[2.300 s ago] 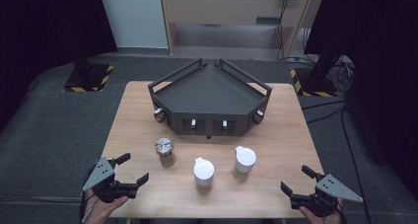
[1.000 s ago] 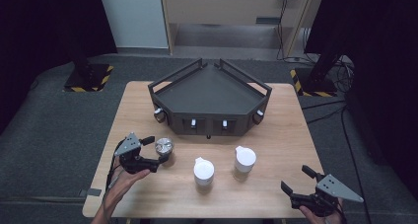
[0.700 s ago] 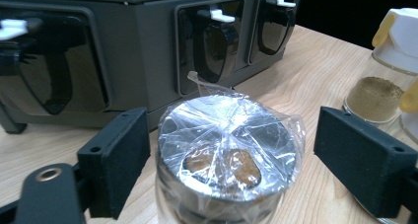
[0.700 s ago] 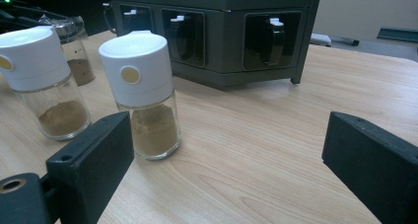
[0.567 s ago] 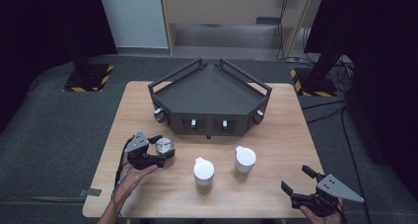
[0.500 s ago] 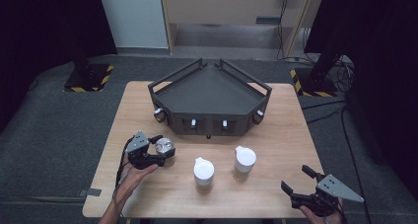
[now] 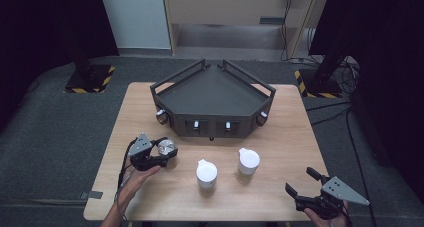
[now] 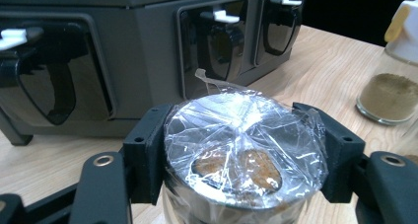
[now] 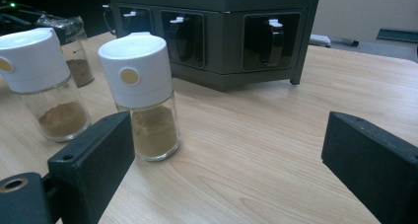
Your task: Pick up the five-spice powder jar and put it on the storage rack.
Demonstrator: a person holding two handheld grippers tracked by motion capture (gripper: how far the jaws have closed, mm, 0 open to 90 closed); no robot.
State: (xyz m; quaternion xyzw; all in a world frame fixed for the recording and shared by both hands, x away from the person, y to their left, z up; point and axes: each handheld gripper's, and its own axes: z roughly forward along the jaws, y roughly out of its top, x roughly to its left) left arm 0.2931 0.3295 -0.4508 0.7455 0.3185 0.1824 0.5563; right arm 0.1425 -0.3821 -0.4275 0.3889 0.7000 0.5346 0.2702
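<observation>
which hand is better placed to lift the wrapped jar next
Left. The left gripper has just closed on the wrapped jar, pads on both sides. The right gripper sits open near the table edge, away from it.

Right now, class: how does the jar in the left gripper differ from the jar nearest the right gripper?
The wrapped jar is topped with crinkled clear film; the capped jar has a white cap. The left gripper is clamped on the wrapped jar; the capped jar stands free before the open right gripper. Both are upright glass jars holding brown powder.
</observation>
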